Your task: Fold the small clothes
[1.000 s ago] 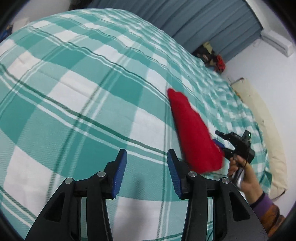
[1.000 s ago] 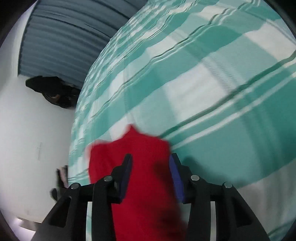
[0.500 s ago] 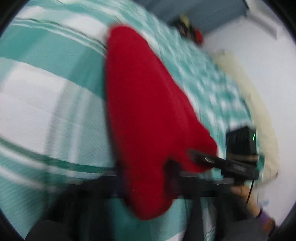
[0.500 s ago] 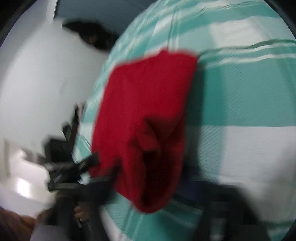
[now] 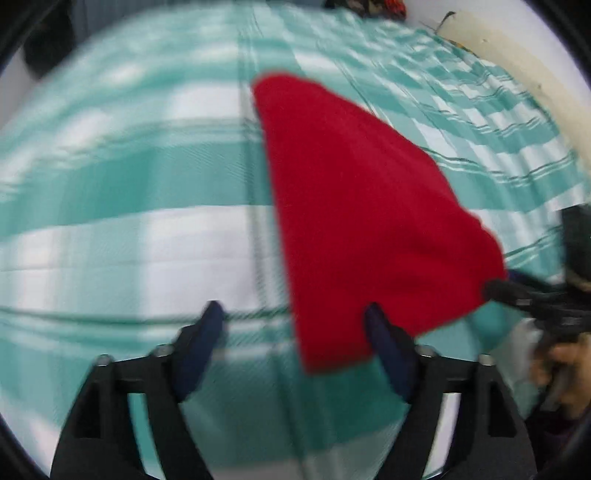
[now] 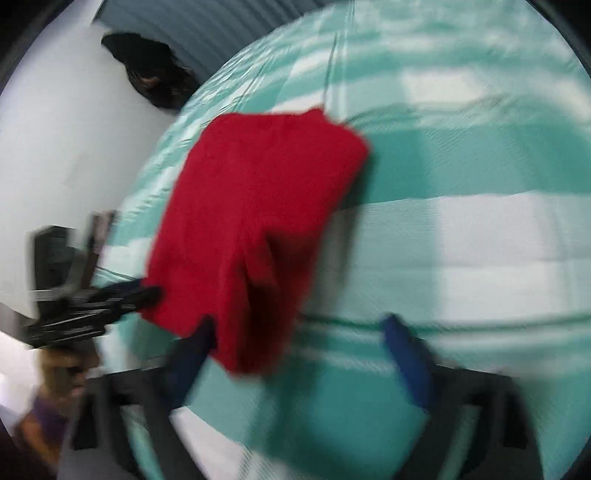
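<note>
A folded red knitted garment [image 5: 354,221] is seen lying on a bed covered by a teal-and-white checked sheet [image 5: 122,177]. Both frames are smeared by motion blur.

In the left wrist view, the left gripper [image 5: 293,319] is shown with its blue-padded fingers [image 5: 201,339] spread wide; the right-hand finger overlaps the garment's near edge, and whether it touches the fabric cannot be told. At the right edge of this view, the right gripper [image 5: 517,288] is seen from the side, its tips at the garment's near right corner; whether that corner is gripped cannot be told from here. A cream padded headboard [image 5: 517,70] and a dark pile with red items [image 5: 365,5] beyond the bed are shown only in this view.

In the right wrist view, the right gripper [image 6: 299,328] is shown with fingers [image 6: 404,354] spread apart, the garment [image 6: 255,221] overlapping the left-hand finger, with a dark crease near its front edge. The left gripper [image 6: 122,295] appears at the left, its tips at the garment's corner, held by a hand [image 6: 66,365]. A white wall [image 6: 74,122], a grey pleated curtain [image 6: 207,26] and a black heap [image 6: 155,81] are visible only here.

No legible writing or brand marks are visible in either view.
</note>
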Motion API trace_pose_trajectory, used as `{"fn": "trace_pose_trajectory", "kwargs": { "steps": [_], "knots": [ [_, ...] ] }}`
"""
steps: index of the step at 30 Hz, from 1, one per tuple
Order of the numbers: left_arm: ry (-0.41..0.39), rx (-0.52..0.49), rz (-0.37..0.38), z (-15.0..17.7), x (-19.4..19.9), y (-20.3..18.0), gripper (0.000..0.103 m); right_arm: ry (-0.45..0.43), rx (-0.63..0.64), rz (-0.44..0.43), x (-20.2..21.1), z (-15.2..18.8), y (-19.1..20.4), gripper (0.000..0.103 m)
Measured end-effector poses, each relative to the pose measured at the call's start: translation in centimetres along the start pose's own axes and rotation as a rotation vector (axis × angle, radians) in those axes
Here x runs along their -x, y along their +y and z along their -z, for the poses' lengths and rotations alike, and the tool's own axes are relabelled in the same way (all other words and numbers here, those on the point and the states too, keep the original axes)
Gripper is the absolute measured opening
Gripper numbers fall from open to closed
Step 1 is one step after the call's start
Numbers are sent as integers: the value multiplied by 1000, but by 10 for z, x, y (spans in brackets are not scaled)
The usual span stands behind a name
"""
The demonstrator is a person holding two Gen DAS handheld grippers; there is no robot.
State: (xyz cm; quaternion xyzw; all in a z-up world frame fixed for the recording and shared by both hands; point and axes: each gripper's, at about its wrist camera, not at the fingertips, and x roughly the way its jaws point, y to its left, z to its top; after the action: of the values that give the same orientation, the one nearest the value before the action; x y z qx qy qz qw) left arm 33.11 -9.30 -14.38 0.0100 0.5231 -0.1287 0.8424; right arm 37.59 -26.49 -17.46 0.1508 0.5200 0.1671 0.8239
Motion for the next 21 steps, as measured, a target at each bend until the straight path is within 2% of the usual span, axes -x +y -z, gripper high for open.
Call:
{"fn": "trace_pose_trajectory", "kwargs": {
  "steps": [2, 4, 8, 15, 21],
  "knots": [
    [-76, -23, -72, 17, 27, -8, 94, -50, 37, 68, 26, 17, 9, 101],
    [-122, -38, -141, 33, 52, -15, 95, -86, 60, 146, 48, 36, 21, 101],
    [-193, -41, -211, 52, 89, -28, 98, -152, 120, 288, 89, 74, 54, 101],
    [-270, -62, -325, 68, 136, -47, 98, -211, 176, 342, 136, 104, 102, 101],
    [-314, -12, -386, 85, 175, -47, 99, -242, 207, 377, 162, 125, 135, 101]
  ]
}}
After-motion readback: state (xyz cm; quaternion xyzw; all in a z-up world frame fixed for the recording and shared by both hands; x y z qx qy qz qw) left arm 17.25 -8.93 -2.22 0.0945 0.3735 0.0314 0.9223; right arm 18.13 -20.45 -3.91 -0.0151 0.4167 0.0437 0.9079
